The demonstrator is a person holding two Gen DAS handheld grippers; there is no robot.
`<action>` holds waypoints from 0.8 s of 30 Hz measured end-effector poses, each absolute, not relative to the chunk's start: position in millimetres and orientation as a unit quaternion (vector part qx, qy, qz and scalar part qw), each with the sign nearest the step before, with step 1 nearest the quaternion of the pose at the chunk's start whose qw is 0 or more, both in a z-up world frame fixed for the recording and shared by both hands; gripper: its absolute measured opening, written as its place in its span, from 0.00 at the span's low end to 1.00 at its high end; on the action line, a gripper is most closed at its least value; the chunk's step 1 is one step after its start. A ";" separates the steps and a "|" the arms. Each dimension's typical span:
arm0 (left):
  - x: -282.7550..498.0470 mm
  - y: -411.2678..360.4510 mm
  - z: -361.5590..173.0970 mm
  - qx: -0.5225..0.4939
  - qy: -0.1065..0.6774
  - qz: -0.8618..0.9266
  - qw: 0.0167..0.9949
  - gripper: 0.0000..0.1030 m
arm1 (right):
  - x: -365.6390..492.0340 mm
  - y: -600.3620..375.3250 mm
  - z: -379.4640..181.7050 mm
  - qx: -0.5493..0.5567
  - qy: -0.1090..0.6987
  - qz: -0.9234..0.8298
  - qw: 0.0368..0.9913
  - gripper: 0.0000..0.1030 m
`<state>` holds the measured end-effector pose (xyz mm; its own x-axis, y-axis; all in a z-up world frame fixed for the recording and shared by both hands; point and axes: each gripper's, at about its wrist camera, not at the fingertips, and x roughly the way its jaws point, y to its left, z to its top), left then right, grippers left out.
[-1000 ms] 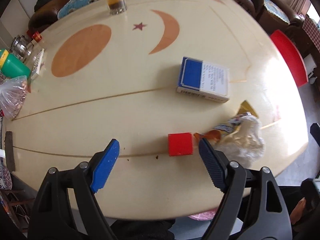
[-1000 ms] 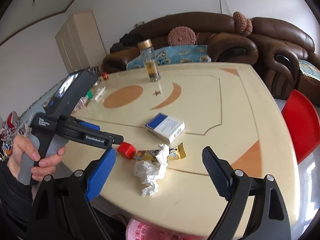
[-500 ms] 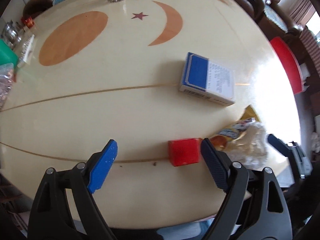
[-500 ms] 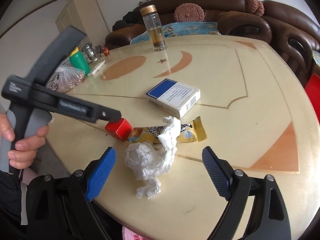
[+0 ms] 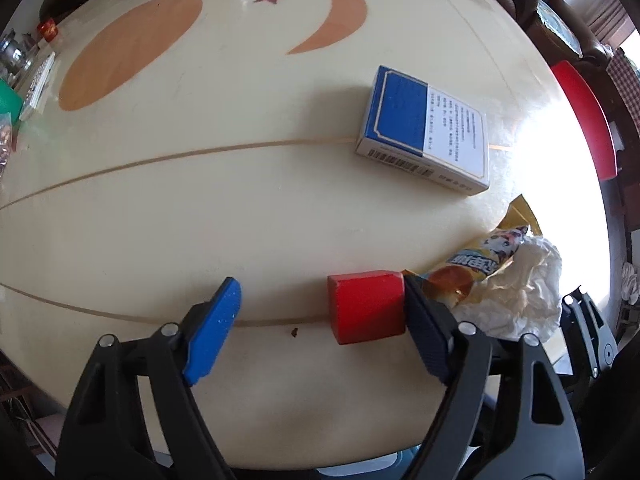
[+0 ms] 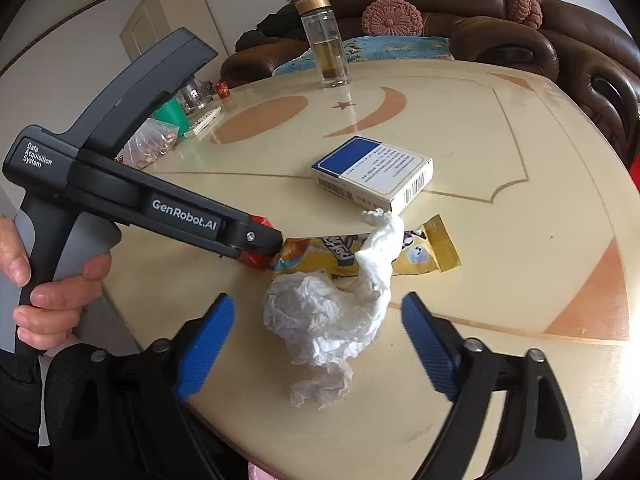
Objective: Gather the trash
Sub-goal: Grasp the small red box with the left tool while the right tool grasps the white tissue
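Trash lies bunched near the front edge of the cream table [image 5: 200,208], and the red block [image 5: 366,306] serves as the marker for all of it. Just beside the block, on its far right side as the left wrist camera sees it, lies a yellow snack wrapper [image 5: 476,268], its near end touching or nearly touching the block. A crumpled white tissue [image 5: 520,292] lies partly over the wrapper, on the side away from the block. Beyond the block, well apart from it toward the table's middle, lies a blue and white box [image 5: 424,128] flat on its broad face. The left gripper [image 5: 320,312] stands wide, with the block between its fingers: the block sits against the right-hand pad, while the other pad is well clear of it. The right gripper [image 6: 316,340] is also spread wide, its fingers to either side of the tissue [image 6: 332,316] without touching it. In the right wrist view the wrapper [image 6: 368,252] runs out from the block [image 6: 258,256], which is mostly hidden behind the left tool's finger. Far past the block a glass bottle [image 6: 326,40] with a gold cap stands upright.
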<state>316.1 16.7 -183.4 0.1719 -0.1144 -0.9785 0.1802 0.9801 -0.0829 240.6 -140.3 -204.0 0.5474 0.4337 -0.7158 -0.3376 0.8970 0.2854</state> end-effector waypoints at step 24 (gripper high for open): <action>300.1 21.6 -186.9 0.016 0.633 -0.084 0.769 0.30 | 234.6 -147.3 -198.7 0.032 0.402 0.177 0.898 0.23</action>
